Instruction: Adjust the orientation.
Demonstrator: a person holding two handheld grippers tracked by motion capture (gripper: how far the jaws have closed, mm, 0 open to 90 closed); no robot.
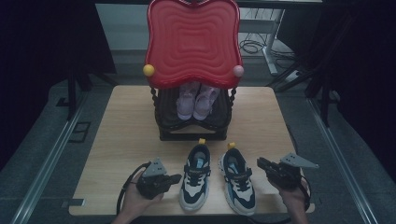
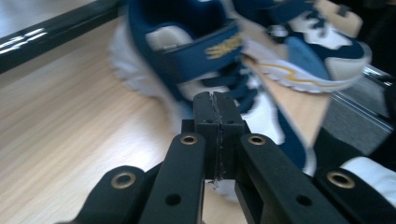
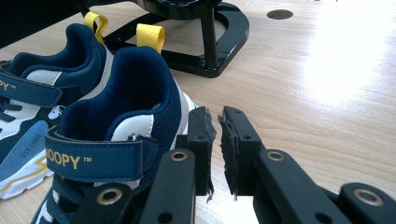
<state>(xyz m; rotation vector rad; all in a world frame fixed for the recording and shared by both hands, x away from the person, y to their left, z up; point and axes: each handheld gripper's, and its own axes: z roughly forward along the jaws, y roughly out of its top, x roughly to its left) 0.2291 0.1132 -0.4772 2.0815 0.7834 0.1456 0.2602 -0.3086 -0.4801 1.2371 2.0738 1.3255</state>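
While shoes (image 1: 217,179) sit mid-table, grippers flank them.

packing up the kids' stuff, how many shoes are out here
4: two blue shoes, left and right, side by side at the table's near edge; two pink shoes on the rack behind. Others may be hidden.

2 sneakers (image 1: 217,179) side by side mid-table, rack (image 1: 194,112) blocking behind, bare wood (image 1: 121,126) either side
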